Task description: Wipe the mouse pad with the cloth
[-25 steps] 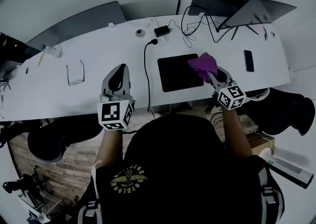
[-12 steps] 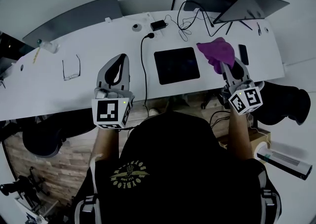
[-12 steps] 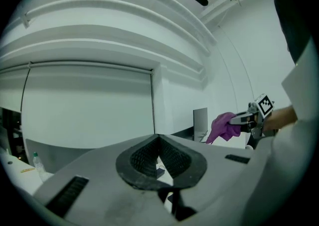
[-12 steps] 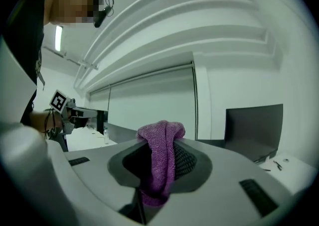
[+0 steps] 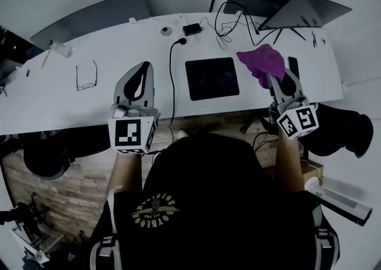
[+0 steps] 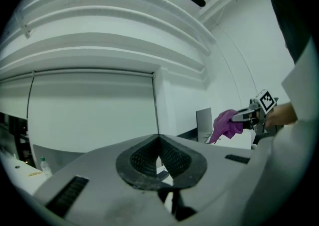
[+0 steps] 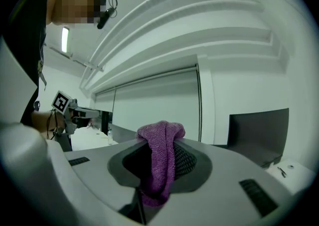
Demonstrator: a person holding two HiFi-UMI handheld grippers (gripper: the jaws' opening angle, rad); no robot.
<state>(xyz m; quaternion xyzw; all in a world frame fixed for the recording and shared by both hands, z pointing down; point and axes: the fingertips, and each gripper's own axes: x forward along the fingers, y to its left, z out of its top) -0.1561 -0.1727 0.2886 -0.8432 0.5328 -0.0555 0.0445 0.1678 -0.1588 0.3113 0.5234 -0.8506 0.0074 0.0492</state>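
We note the right hand-held gripper (image 5: 271,78) clamped on the purple cloth (image 5: 261,60), whose bunch stands out past the jaw tips. It sits over the worktop (image 5: 107,55) just beside the right edge of the black mouse pad (image 5: 212,78); whether it touches the surface we cannot tell. The pad lies flat between our two tools, left of the cloth and much nearer to it than to the left hand-held gripper (image 5: 143,72), whose jaws are together on nothing. We judge the coming move a short carry leftward and down onto the pad, the right hand's work.
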